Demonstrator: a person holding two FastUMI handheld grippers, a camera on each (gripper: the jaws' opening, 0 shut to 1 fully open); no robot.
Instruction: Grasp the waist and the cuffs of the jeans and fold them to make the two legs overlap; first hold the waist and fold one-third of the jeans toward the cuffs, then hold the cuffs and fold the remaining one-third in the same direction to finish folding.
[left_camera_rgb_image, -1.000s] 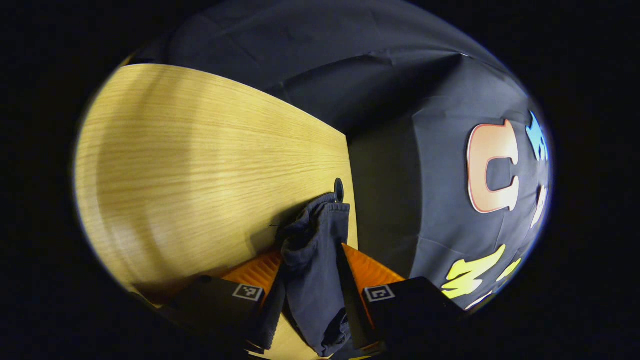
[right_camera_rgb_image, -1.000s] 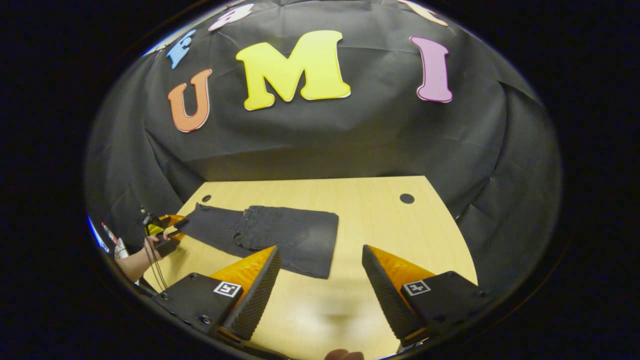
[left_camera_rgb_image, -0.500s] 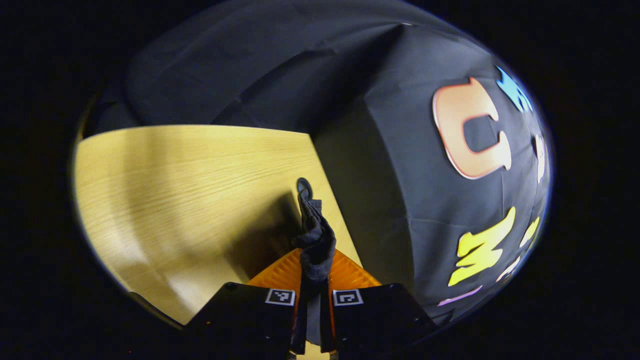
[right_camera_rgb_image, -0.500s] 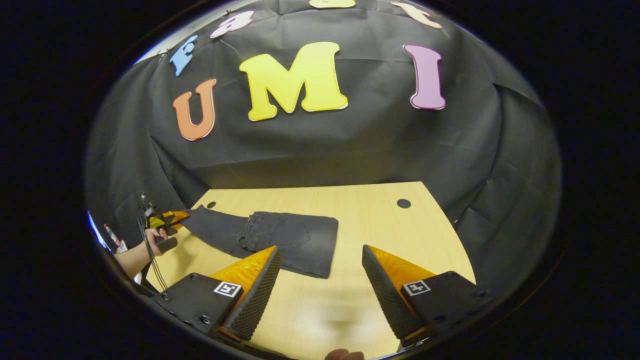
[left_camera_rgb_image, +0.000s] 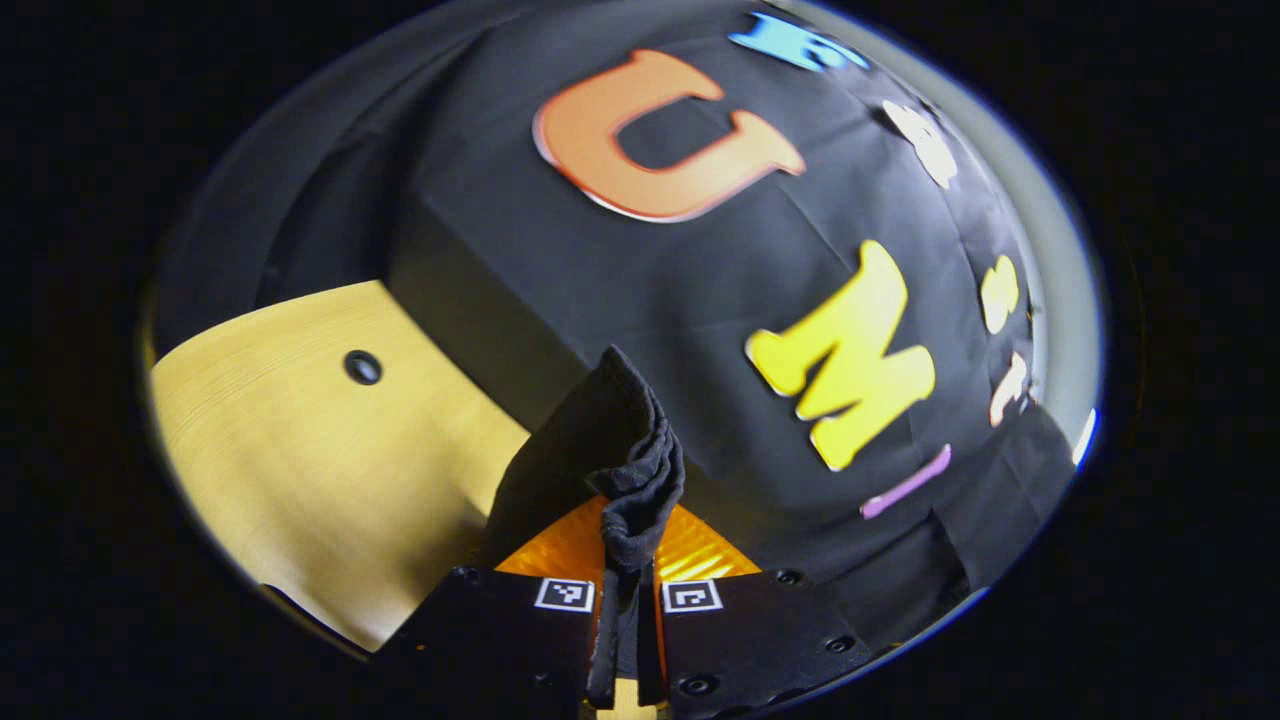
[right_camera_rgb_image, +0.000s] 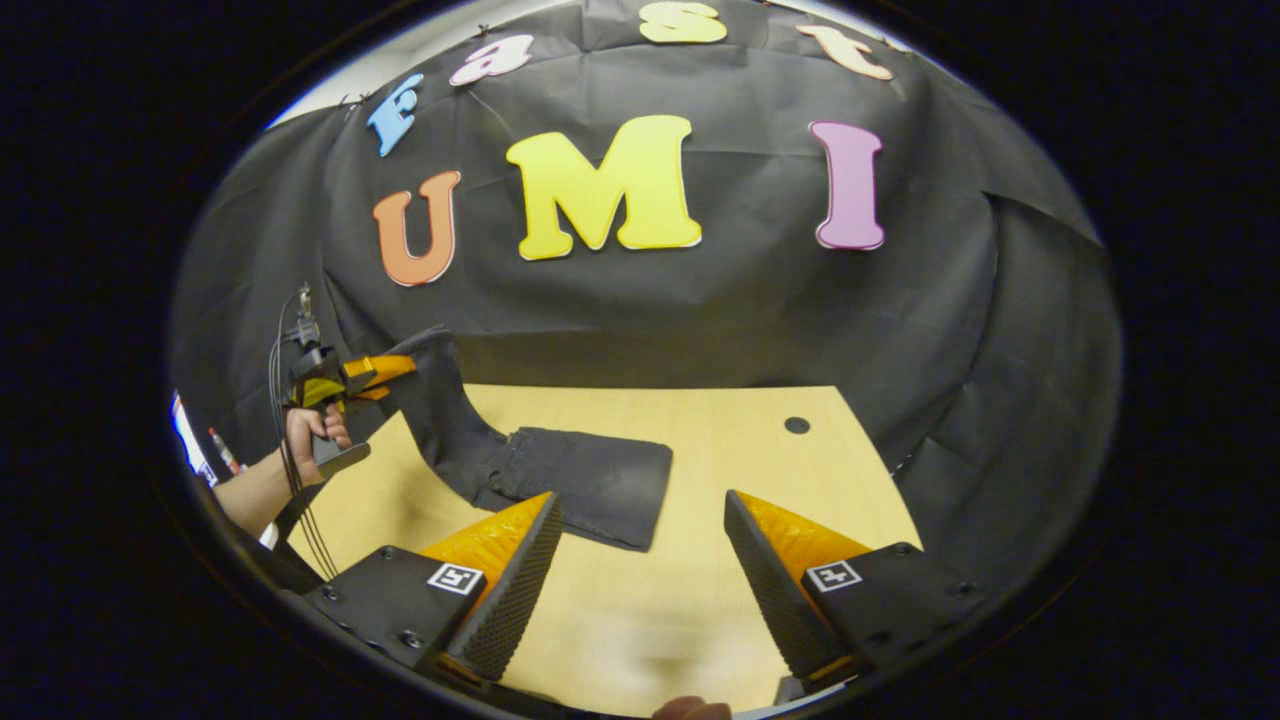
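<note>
Right gripper: jaws standing wide apart, gripping nothing, hovering over the near edge of the table.

Just beyond it, the folded bulk of the jeans is lying flat, long axis running left–right across the table.

Farther off to the left, the cuffs are rising off the wood, pinched in the left gripper, a hand carrying it.

Left gripper view: the left gripper's fingers are clamping a bunched cuff end between them.

Judgement: the last fold is running from the cuff side toward the folded stack, rightward along the long axis; left gripper is the one placed for it.
</note>
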